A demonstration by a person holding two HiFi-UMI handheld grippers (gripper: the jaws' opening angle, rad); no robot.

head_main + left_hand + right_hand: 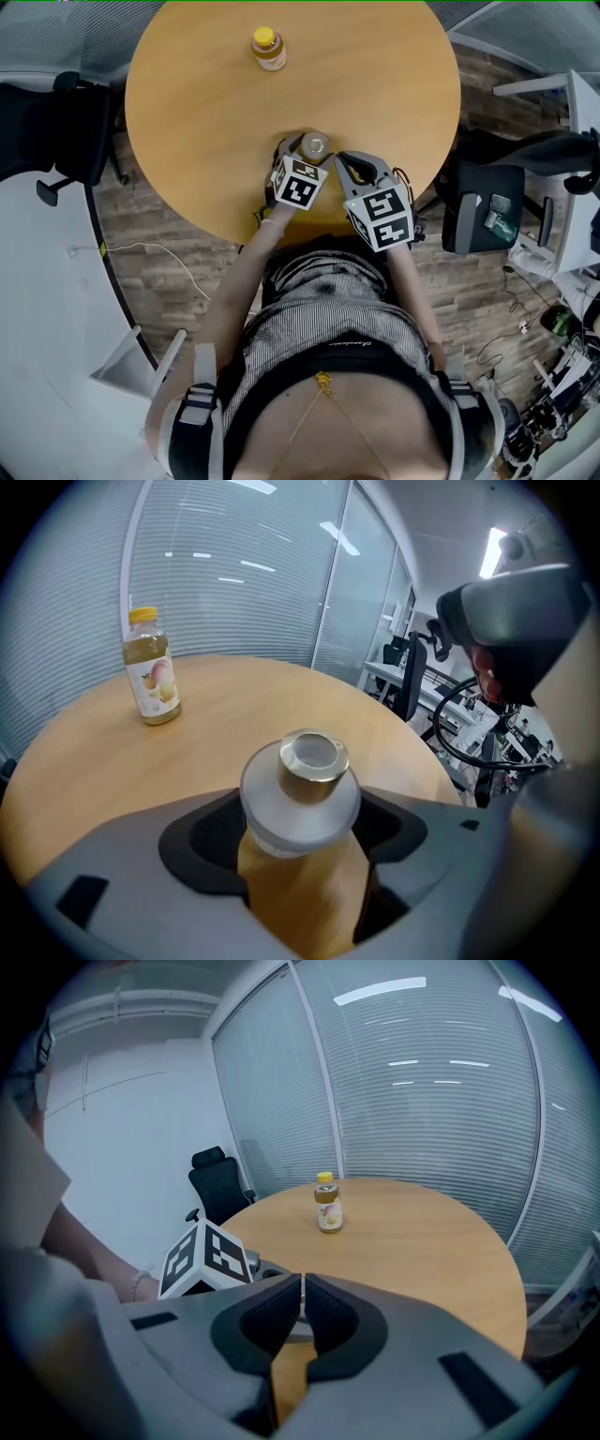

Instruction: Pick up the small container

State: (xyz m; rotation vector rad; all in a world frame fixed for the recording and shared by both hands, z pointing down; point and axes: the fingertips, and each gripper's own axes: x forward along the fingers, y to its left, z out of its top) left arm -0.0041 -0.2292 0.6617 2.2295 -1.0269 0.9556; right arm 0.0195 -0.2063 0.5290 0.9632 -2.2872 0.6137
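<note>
Two grippers sit at the near edge of the round light-wood worktop (375, 84). The left gripper (300, 155) is released, its jaws spread wide either side of the small frosted-white container with a gold metallic cap (301, 799), and the pads are not pressing on it. The container stands upright on the worktop, close to the edge nearest the person, right between those jaws. The right gripper (302, 1309) is clenched with its pads together and nothing held; in the head view it is just beside the left one, on the container's right. A clear juice bottle with yellow cap and fruit label (269, 49) stands upright at the far side, well apart from the container. A black office chair (214, 1185) stands beyond the worktop's edge.
</note>
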